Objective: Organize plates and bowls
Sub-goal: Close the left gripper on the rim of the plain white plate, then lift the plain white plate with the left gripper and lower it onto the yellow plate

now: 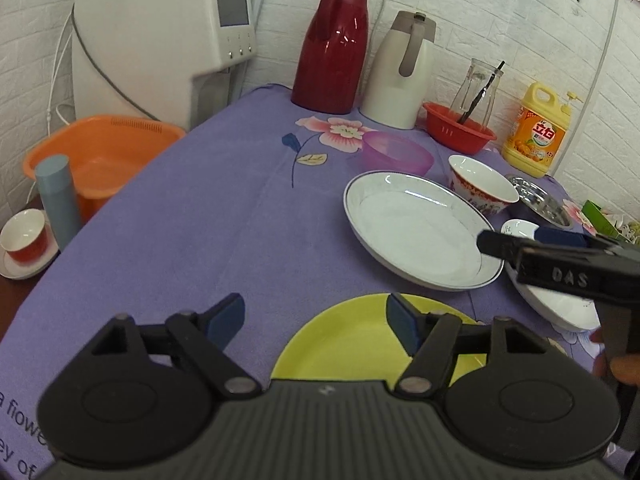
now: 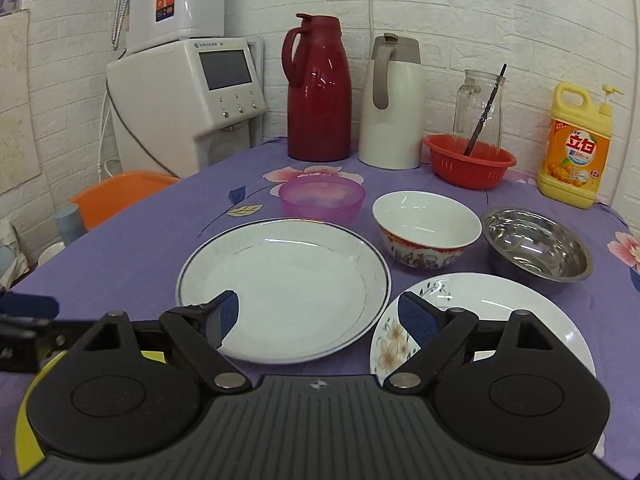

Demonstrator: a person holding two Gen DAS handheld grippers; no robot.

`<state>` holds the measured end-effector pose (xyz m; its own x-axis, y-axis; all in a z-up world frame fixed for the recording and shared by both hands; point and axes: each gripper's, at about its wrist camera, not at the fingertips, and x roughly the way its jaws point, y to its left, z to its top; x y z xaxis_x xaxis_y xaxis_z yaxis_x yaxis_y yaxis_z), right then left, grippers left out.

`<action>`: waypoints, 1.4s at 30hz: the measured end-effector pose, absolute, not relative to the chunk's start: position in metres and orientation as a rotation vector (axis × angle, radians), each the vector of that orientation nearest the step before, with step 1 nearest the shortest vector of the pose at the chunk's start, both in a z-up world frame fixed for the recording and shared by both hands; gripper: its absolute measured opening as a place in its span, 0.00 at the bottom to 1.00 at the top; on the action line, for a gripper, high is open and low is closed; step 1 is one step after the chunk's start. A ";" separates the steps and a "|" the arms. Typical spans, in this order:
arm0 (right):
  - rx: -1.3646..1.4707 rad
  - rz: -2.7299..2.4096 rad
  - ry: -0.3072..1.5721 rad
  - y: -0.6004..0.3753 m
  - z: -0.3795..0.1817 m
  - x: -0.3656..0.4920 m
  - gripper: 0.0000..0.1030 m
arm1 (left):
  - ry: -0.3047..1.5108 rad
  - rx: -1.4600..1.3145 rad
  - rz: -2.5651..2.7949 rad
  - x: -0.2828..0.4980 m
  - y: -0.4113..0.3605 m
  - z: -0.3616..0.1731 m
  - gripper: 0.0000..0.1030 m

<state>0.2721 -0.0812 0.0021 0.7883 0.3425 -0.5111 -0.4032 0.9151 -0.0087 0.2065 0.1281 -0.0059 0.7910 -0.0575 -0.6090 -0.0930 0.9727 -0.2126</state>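
Both the left gripper and right gripper hang empty, fingers apart, just before the white plate; I'd pinch its near rim squarely, then lift level.

Two close wrist views, shared dishes.

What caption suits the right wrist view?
Open hand-held gripper above a white plate and floral plate, bowls behind.
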 end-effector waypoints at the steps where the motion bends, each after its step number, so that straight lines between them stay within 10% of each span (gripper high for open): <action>1: -0.116 0.400 0.532 -0.081 0.000 0.283 1.00 | 0.668 -0.233 0.021 0.208 0.128 -0.008 0.67; 31: -0.177 0.496 0.640 -0.054 -0.036 0.331 1.00 | 0.733 -0.205 -0.062 0.341 0.127 -0.020 0.67; 42: -0.205 0.493 0.610 -0.047 -0.039 0.326 1.00 | 0.720 -0.107 -0.119 0.342 0.107 -0.032 0.52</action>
